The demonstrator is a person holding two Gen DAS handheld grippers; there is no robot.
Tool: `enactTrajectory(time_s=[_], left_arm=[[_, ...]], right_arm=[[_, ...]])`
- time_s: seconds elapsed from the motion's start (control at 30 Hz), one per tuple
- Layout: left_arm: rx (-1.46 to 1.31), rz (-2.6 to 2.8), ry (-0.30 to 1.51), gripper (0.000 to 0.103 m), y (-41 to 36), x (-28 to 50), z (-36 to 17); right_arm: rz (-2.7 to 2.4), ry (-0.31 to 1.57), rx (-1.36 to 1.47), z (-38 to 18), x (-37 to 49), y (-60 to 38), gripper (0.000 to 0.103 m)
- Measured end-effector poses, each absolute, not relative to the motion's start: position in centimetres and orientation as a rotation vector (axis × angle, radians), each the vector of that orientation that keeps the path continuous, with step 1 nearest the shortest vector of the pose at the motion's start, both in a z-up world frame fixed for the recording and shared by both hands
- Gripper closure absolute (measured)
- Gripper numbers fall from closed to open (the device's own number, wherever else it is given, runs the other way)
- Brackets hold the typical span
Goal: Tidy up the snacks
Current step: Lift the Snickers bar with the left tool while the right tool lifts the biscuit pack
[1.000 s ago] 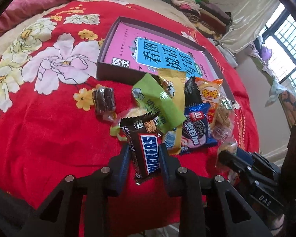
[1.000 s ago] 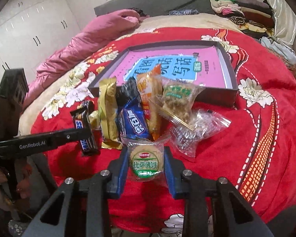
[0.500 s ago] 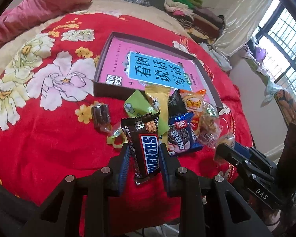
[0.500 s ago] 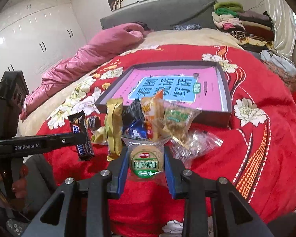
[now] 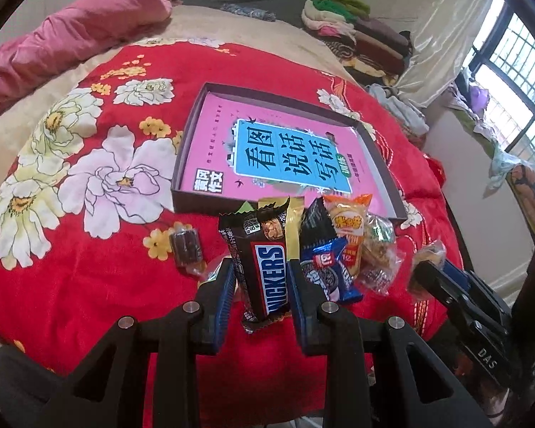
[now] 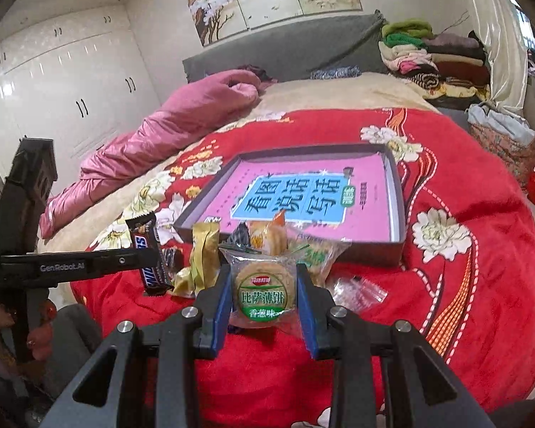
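Observation:
My left gripper (image 5: 260,274) is shut on a brown Snickers bar (image 5: 264,267) and holds it above the red bedspread; it also shows in the right wrist view (image 6: 149,249). My right gripper (image 6: 264,289) is shut on a round cracker pack (image 6: 264,292) with a green label. A dark shallow box (image 5: 381,164) with a pink and blue book cover inside lies beyond a pile of snacks: a gold pack (image 6: 203,256), a blue Oreo pack (image 5: 328,267), an orange pack (image 5: 349,228), clear cookie bags (image 5: 378,249) and a small brown candy (image 5: 185,246).
The red floral bedspread (image 5: 89,267) covers a bed. A pink quilt (image 6: 153,135) lies at the far left. Folded clothes (image 6: 428,57) are stacked at the far right by the window. White wardrobes (image 6: 53,100) stand on the left.
Both grippers have risen and pulled back from the pile, each lifting its snack; the box and pile look farther away.

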State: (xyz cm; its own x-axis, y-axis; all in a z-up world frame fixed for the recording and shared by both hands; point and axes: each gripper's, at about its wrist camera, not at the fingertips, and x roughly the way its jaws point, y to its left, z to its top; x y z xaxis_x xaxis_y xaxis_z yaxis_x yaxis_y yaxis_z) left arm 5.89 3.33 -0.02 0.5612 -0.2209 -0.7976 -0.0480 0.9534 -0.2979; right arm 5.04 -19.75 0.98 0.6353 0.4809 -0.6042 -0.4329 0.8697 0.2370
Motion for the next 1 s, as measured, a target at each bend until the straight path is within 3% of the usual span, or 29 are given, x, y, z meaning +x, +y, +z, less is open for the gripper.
enactTrajectory(time_s=[1.0], left_arm=[[-0.271, -0.094, 0.916, 0.073, 1.6, 12.1, 1.9]], right_arm=[[0.489, 0.65, 0.116, 2.2, 9.3, -21.4, 0.069]])
